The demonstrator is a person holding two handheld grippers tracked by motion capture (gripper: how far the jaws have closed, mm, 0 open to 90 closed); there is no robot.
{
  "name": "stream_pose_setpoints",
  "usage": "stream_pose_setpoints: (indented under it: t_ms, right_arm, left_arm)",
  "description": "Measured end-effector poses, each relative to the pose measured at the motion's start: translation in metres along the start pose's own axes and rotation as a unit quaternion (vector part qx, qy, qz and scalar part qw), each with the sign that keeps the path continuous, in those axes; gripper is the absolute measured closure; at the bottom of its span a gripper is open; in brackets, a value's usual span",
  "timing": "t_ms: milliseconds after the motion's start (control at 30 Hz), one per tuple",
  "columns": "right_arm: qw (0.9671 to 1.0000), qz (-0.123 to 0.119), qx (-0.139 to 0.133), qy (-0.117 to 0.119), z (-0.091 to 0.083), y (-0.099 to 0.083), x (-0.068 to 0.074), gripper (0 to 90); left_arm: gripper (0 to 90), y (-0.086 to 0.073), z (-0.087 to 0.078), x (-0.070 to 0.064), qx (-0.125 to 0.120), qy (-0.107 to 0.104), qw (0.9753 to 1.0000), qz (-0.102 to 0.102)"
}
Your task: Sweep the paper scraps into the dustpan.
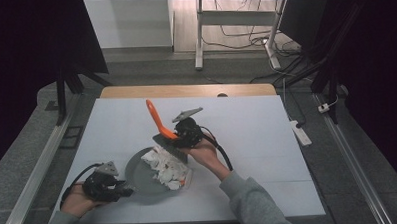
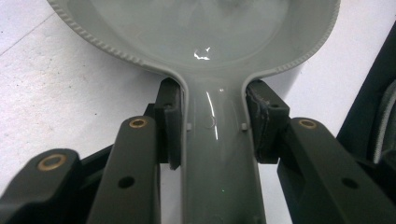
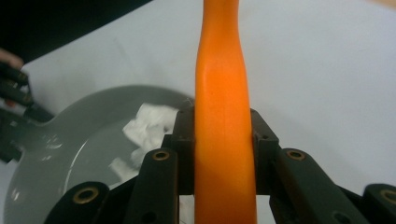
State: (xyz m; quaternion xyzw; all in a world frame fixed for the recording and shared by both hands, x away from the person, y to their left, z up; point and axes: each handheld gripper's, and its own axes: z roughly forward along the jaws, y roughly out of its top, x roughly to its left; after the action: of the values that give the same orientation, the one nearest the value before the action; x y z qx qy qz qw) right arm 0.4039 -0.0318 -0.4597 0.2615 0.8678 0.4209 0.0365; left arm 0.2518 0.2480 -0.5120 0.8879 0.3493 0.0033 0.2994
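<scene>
White crumpled paper scraps (image 1: 166,165) sit heaped at the right edge of the round grey plastic dustpan (image 1: 139,180), mid-table. Orange-handled brush w/ dark head (image 1: 163,133) is tilted over the heap, bristles at the scraps. R gripper (image 1: 187,132) is pinched on the orange handle (image 3: 223,140); L gripper (image 1: 109,187) is clamped on the dustpan's handle (image 2: 219,154).

Looks approx. half done: scraps at the pan, some past its rim; sweeping fully in remains.

Count: 1 pan, 1 brush, 1 heap, 2 grippers.
</scene>
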Motion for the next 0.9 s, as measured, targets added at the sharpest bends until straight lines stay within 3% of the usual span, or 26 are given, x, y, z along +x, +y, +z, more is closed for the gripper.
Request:
stream_pose_setpoints:
  t_ms: [167,200,233,300,467,633,900]
  right_arm:
    - [0.9992,0.012,-0.015,-0.036,-0.010,0.003,-0.016,70.1]
    - [0.9983,0.022,-0.017,-0.050,-0.012,0.003,-0.025,70.1]
    - [0.9983,0.022,-0.017,-0.050,-0.012,0.003,-0.025,70.1]
    - [0.9967,0.037,-0.006,-0.072,-0.010,0.002,-0.040,70.1]
    - [0.9944,0.050,0.028,-0.089,0.007,-0.006,-0.054,70.1]
    - [0.9952,0.049,0.043,-0.072,0.020,-0.007,-0.049,70.1]
    - [0.9968,0.011,0.067,-0.041,0.041,0.001,-0.017,70.2]
  left_arm:
    - [61.2,0.000,0.000,0.000,0.001,0.000,1.0000,0.002]
    - [61.2,0.000,0.000,0.000,0.001,-0.001,1.0000,0.001]
    - [61.2,0.000,0.000,0.000,0.001,-0.001,1.0000,0.001]
    - [61.2,0.000,0.000,0.001,0.001,-0.002,1.0000,0.001]
    - [61.2,0.000,0.000,0.001,0.002,-0.001,1.0000,0.002]
    - [61.2,0.000,0.001,0.001,0.002,-0.001,1.0000,0.002]
    - [61.2,0.000,0.001,0.000,0.001,-0.001,1.0000,0.000]
